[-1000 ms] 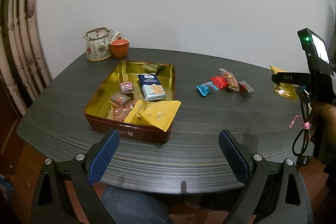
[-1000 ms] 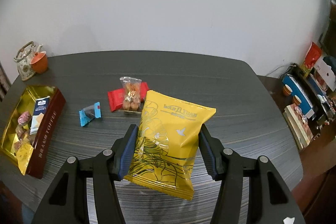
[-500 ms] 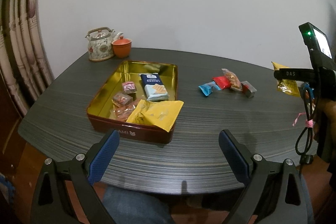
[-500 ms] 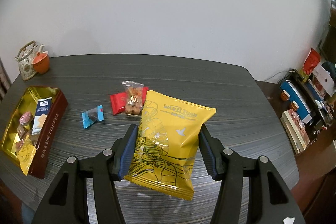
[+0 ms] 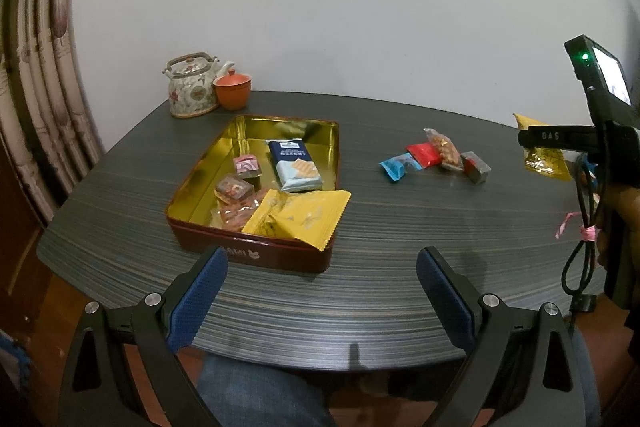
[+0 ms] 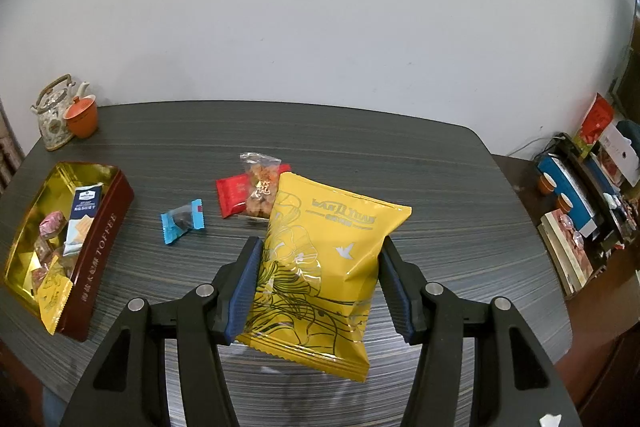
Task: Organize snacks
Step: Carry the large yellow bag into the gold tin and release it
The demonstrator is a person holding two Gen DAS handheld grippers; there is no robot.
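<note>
Above the counter (image 6: 420, 163), well right of the toffee tin (image 6: 108, 223), the right tool (image 6: 320, 279) pinches a yellow snack bag (image 6: 324, 259) by its 2 side edges: light, puffy, slippery foil, likely crushable, while the left tool (image 5: 320, 291) gapes empty.

Home: teapot (image 5: 191, 89), curtains (image 5: 38, 107), cluttered shelf (image 6: 580, 195)

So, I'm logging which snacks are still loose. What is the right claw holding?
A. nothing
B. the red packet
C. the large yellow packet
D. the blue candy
C: the right claw is shut on the large yellow packet, with both pads pressed against its sides.
</note>
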